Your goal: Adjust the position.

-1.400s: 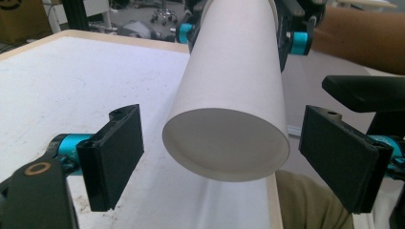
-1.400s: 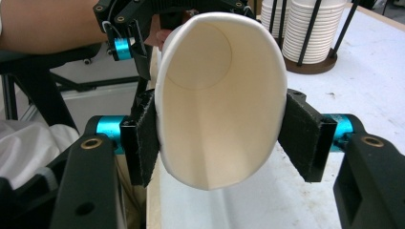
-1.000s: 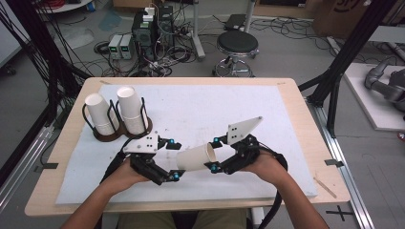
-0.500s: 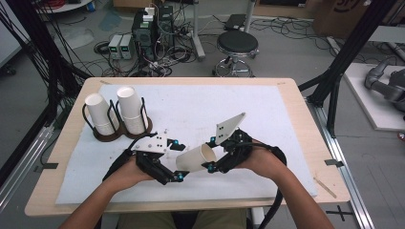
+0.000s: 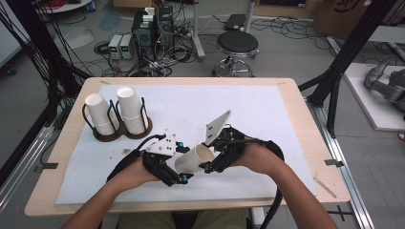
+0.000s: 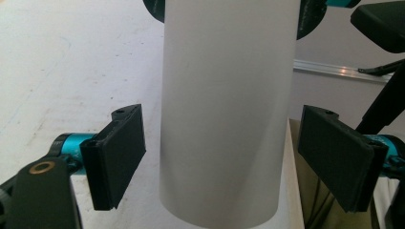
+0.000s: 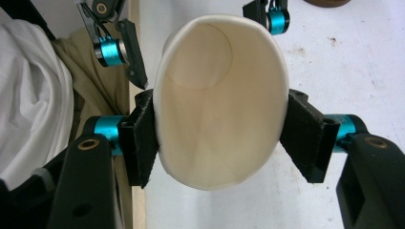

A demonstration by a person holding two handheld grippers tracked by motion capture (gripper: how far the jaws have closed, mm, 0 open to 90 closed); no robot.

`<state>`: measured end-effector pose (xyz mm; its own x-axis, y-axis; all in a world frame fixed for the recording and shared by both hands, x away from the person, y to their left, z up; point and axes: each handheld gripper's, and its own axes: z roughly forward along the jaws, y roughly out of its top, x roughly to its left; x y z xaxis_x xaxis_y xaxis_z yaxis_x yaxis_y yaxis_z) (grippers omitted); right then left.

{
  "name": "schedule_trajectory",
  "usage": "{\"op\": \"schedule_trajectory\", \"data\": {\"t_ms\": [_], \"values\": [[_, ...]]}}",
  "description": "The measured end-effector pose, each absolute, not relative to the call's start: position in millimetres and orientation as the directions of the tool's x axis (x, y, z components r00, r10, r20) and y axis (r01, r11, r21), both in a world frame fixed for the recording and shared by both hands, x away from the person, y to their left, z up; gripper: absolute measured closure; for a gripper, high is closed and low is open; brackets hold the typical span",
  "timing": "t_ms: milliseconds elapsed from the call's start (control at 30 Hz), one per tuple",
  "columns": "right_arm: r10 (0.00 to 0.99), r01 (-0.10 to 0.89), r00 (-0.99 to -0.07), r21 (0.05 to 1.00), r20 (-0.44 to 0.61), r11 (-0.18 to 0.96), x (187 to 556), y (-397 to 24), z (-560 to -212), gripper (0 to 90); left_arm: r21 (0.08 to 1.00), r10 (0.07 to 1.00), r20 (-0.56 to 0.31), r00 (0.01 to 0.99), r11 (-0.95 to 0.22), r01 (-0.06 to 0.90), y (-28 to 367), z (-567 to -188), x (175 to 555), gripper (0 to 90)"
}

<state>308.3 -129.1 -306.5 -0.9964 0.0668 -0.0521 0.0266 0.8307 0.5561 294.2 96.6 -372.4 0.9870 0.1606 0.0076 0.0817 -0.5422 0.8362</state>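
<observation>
Right gripper [image 7: 217, 136]: clamped on paper cup [image 5: 195, 160] near its open rim, squeezing the mouth oval; jaws lately easing a little wider. Left gripper [image 6: 234, 157]: jaws lately narrowing, pads [image 6: 122, 155] flanking the cup's base end, gaps either side, no contact. Cup: held sideways just above white-matted surface [image 5: 267, 109], near front edge. Cup holder [image 5: 122, 132]: far left, two cup stacks upright. Handover judged midway; left grip pending.
</observation>
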Motion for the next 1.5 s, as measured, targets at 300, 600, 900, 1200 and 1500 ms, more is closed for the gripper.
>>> {"op": "schedule_trajectory", "data": {"t_ms": [300, 600, 900, 1200, 1500], "values": [[0.054, 0.016, -0.997, 0.503, -0.061, 0.864, 308.1, -121.8, -305.4, 35.5, 0.82, 0.148, 0.007, 0.989, -0.567, 0.079, 90.9, -373.8, 294.3, 19.5], [0.04, 0.01, -0.998, 0.46, -0.056, 0.888, 308.1, -112.8, -304.1, 35.2, 0.804, 0.14, 0.003, 0.99, -0.589, 0.081, 86.0, -377.6, 294.8, 22.2], [0.037, 0.012, -0.998, 0.44, -0.05, 0.898, 308.4, -109.6, -303.7, 34.9, 0.799, 0.139, -0.004, 0.99, -0.595, 0.087, 86.0, -378.6, 296.2, 26.7], [0.037, 0.015, -0.998, 0.43, -0.042, 0.903, 308.2, -107.7, -304.4, 34.7, 0.798, 0.137, -0.01, 0.991, -0.596, 0.091, 85.0, -380.8, 296.6, 32.6], [0.035, 0.014, -0.999, 0.426, -0.042, 0.905, 308.1, -107.2, -305.2, 34.6, 0.798, 0.136, -0.017, 0.991, -0.595, 0.096, 84.2, -382.2, 295.9, 34.1]]}}
